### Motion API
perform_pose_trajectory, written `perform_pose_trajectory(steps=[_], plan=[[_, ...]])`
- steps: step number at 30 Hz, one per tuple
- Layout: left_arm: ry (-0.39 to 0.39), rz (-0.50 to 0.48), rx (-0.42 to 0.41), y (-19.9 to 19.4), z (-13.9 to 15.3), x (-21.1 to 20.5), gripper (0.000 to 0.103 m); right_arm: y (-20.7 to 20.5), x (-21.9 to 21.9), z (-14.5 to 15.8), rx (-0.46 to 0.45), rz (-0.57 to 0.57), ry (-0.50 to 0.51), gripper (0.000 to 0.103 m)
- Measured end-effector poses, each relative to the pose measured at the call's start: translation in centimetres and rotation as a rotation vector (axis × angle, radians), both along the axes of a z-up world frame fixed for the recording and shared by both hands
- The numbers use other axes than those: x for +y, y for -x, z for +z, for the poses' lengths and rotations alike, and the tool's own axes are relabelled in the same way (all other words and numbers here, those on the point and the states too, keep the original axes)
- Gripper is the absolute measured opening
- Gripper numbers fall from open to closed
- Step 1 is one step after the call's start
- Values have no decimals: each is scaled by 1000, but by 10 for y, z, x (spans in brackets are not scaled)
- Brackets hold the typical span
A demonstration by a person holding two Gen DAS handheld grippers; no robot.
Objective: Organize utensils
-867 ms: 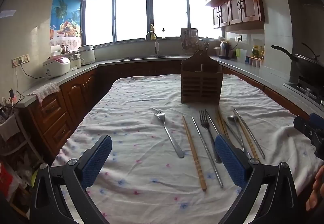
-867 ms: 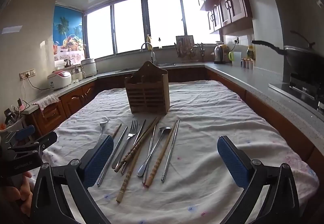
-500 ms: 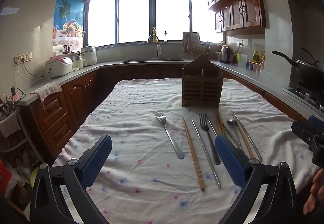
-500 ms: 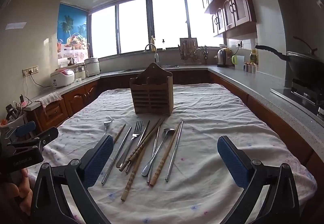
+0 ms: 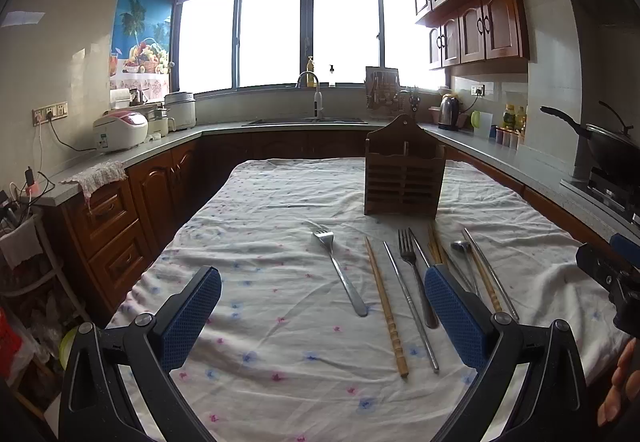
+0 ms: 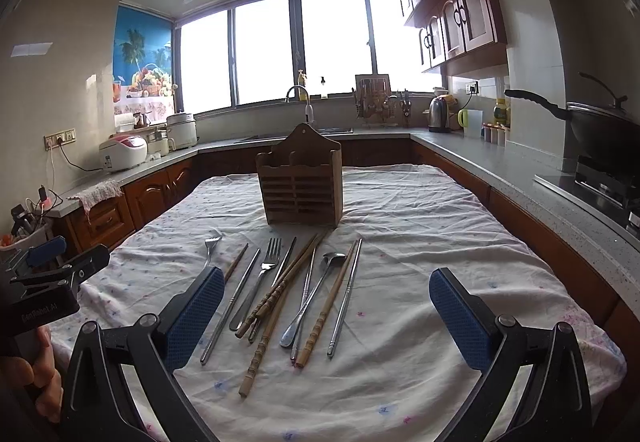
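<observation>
Grippers, our left gripper (image 5: 322,310) and right gripper (image 6: 326,306), hover spread wide and empty above forks, chopsticks (image 6: 276,294) and spoon (image 6: 316,294) before the wooden holder (image 6: 301,186).

Both wrist views face windowward, sharing wooden holder (image 5: 403,178), utensils

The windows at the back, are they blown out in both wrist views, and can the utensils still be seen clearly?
Left wrist view: the windows are blown out white, yet the lone steel fork on the floral tablecloth is sharp. Right wrist view: same glare; the slatted wooden utensil holder is backlit but legible; fisheye bends the edges.
</observation>
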State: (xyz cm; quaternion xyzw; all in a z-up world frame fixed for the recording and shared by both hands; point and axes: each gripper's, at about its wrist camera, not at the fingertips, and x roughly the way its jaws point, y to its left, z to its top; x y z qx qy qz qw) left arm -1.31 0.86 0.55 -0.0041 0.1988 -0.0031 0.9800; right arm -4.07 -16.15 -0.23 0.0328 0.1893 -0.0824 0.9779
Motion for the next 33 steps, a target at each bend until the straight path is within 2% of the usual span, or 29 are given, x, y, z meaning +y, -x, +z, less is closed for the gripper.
perform_pose_trajectory(steps=[33], plan=[[1,-1,-15,0,0,0,102,-2,2,0,-7,21,-9,103]])
